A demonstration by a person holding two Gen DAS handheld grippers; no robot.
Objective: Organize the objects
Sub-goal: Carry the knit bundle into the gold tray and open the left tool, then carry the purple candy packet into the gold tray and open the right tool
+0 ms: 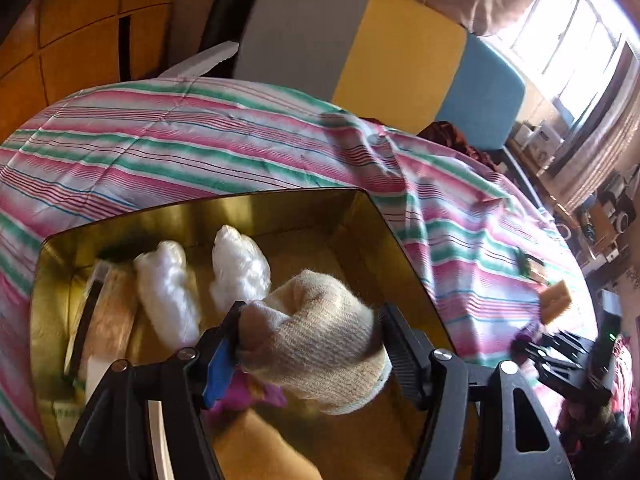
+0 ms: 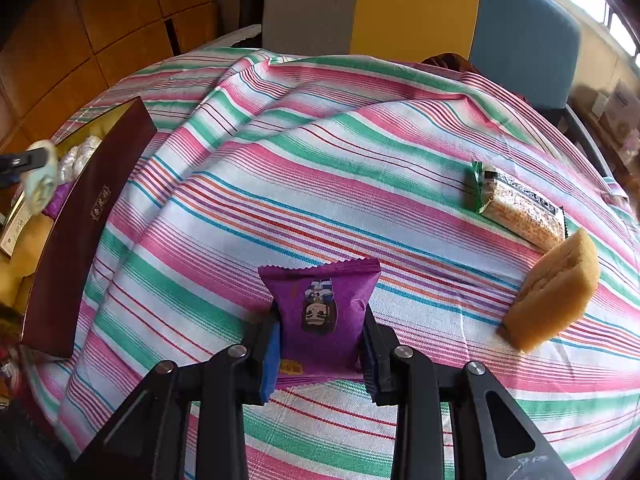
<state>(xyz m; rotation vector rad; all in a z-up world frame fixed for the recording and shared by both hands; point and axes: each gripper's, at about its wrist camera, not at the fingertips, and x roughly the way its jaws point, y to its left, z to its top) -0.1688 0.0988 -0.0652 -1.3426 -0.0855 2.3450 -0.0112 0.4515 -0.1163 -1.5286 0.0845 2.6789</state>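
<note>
The left gripper (image 1: 312,344) stands nearest its camera, and a rolled cream sock (image 1: 320,340) fills the gap between its fingers. The left pad touches the roll, but I cannot tell whether the right pad does, so the grip is uncertain. No earlier picture is given. The sock hangs over the gold-lined box (image 1: 200,216). Ahead of the fingers, two white wrapped bundles (image 1: 168,296) lie on the box floor, and a purple packet (image 1: 240,394) shows just under the left finger.

The right gripper (image 2: 320,344) is pressed on a purple snack packet (image 2: 320,304), pinching its lower half while the top edge stands up ahead of the fingers, on the striped cloth (image 2: 320,184). To the right lie a sponge (image 2: 556,292) and, beyond it, a green-ended bar (image 2: 520,204). The box's dark red wall (image 2: 84,232) stands far left.
</note>
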